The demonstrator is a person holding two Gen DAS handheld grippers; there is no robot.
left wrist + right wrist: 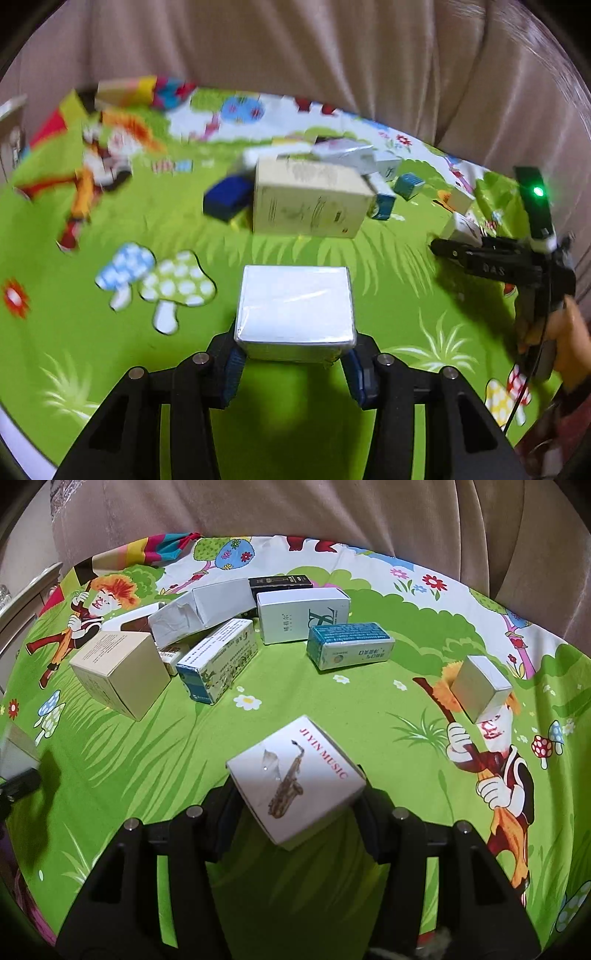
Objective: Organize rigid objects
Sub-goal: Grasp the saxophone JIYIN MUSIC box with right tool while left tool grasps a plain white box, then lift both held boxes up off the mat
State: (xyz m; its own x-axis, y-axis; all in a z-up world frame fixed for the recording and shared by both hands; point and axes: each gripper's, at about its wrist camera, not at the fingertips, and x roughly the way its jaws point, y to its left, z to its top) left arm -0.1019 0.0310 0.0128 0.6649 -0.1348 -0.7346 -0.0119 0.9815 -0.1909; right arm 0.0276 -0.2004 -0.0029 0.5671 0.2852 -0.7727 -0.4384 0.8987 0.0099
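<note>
Now I hold one box in each gripper above the green cartoon cloth (122, 746). My left gripper (295, 363) is closed on a plain white box (293, 308), which sits level between the blue pads. My right gripper (295, 812) is closed on a white box with a saxophone picture (295, 779), and this one is turned at an angle between the fingers.

I judge that the step is to carry both boxes to a place beside the others and set them down in order. To do it well, I should straighten the saxophone box before lowering it, because a corner would touch the cloth first and the box could tip. I should also keep the two grippers apart, so the boxes do not knock together.

Only the right wrist view shows the pile clearly: a beige box (122, 675) at the left, a blue and white box (218, 661) near it, a teal box (349, 646) lying alone further right, and a small grey box (480, 686) at the right. In the left wrist view the same pile is blurred, but this view shows my right gripper from the side, with its green light (538, 191), at the right edge.
</note>
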